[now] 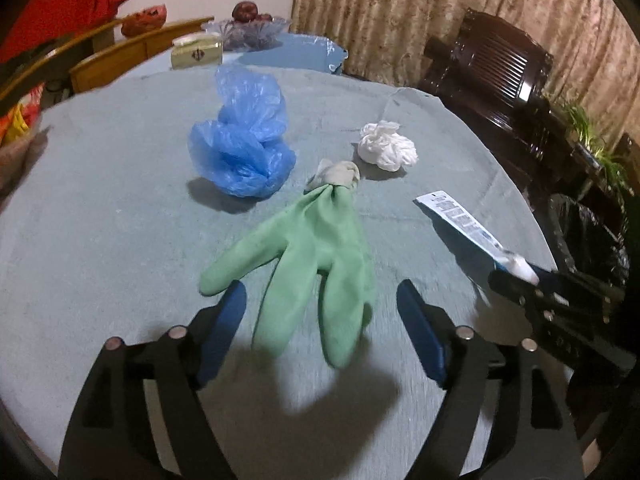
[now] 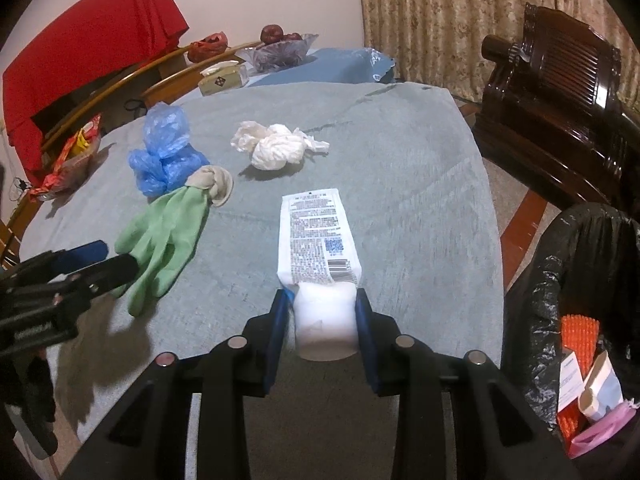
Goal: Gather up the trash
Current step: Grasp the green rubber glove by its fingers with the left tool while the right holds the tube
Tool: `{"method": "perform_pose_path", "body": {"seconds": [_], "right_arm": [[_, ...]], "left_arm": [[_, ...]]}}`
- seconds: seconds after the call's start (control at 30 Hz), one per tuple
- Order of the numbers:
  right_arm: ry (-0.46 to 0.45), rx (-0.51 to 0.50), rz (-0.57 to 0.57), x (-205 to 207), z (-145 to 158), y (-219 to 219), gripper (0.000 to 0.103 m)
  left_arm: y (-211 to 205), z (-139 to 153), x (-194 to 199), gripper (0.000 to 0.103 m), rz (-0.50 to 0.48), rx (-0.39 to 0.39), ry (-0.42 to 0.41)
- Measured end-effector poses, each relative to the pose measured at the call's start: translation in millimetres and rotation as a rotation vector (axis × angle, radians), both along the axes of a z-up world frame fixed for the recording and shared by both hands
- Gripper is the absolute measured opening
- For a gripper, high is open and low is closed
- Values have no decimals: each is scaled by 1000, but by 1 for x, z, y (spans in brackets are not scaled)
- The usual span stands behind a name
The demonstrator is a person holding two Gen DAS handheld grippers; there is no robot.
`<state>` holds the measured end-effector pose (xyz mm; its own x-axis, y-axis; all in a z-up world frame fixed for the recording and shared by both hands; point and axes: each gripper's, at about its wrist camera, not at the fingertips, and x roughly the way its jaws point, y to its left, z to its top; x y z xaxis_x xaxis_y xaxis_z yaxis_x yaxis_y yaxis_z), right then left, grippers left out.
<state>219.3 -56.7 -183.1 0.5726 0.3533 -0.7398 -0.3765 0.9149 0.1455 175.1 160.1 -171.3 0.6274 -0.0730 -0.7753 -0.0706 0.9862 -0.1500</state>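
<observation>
**Tube clamped on the right, glove under wide jaws on the left**

Count on the cloth-covered table (image 2: 420, 168): one green glove (image 1: 316, 248), one crumpled blue plastic bag (image 1: 244, 148), one wad of white tissue (image 1: 386, 146), one white tube (image 2: 316, 236). Four pieces of trash in all.

The right gripper (image 2: 325, 320) has its jaws pressed on the tube's white cap end, one blue pad on each side, and the printed body sticks straight out ahead of the fingertips. Off to its right, past the table edge, sits one bin with a black liner (image 2: 576, 280), already holding an orange item and some packaging.

The left gripper (image 1: 320, 304) has its jaws spread wide, nothing pinched. The glove's fingers lie between and just ahead of the two pads, without touching them. Beyond the glove's knotted cuff sits the blue bag, ahead and slightly left; the tissue wad lies ahead and to the right.

Farther ahead: one tissue box (image 1: 196, 52), one glass fruit bowl (image 1: 248, 32), and one dark carved chair (image 2: 552, 100) off to the right.
</observation>
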Motion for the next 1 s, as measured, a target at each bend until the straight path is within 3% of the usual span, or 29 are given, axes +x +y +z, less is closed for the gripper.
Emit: {"method": "perform_pose_path", "body": {"seconds": [0.13, 0.23, 0.3, 0.4, 0.57, 0.67, 0.73, 0.83, 0.9, 1.0], "right_arm": [[6, -6, 3, 0, -2, 0, 33], [9, -5, 5, 0, -3, -1, 33], [11, -9, 7, 0, -3, -1, 33], [11, -15, 10, 0, -5, 1, 33], [10, -12, 10, -1, -5, 1, 38], [22, -4, 10, 0, -6, 0, 39], [25, -2, 9, 1, -7, -1, 39], [28, -6, 15, 3, -7, 1, 41], [29, -6, 18, 6, -7, 2, 42], [36, 0, 19, 11, -7, 4, 44]], "left_arm": [[0, -16, 18, 78, 5, 6, 50], [-3, -21, 20, 55, -6, 24, 48], [-9, -20, 19, 30, -38, 17, 41], [-15, -17, 17, 15, -53, 38, 20], [-18, -11, 10, 6, -51, 25, 4], [-20, -10, 6, 6, -51, 15, 10], [-19, -10, 6, 12, -48, 13, 19], [-18, -7, 9, 38, -27, 24, 9], [-16, -7, 13, 65, -9, 34, 8], [-13, -10, 21, 66, 9, 29, 22]]}}
